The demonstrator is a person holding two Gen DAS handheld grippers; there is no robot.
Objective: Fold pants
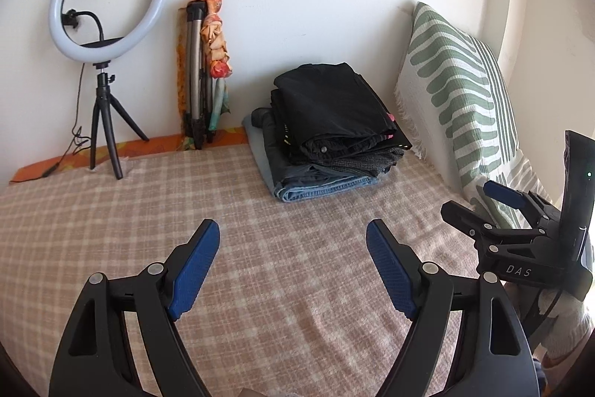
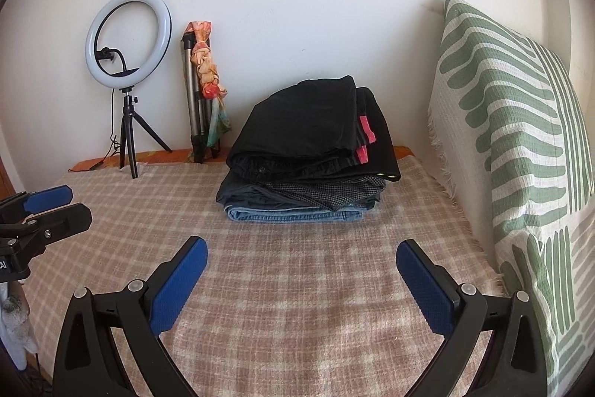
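Both your grippers are spread wide and holding nothing, with the pants stacked up ahead by the wall.

Your left gripper (image 1: 292, 239) hovers over the plaid blanket (image 1: 111, 229) with the pile of folded pants (image 1: 331, 133) well ahead and a bit right of its fingers. Your right gripper (image 2: 301, 257) has the same pile (image 2: 308, 155) almost dead ahead, well apart from its blue pads (image 2: 178, 285). The striped pillow (image 2: 520, 136) is just right of the pile, and the ring light (image 2: 128, 38) is over on the left.
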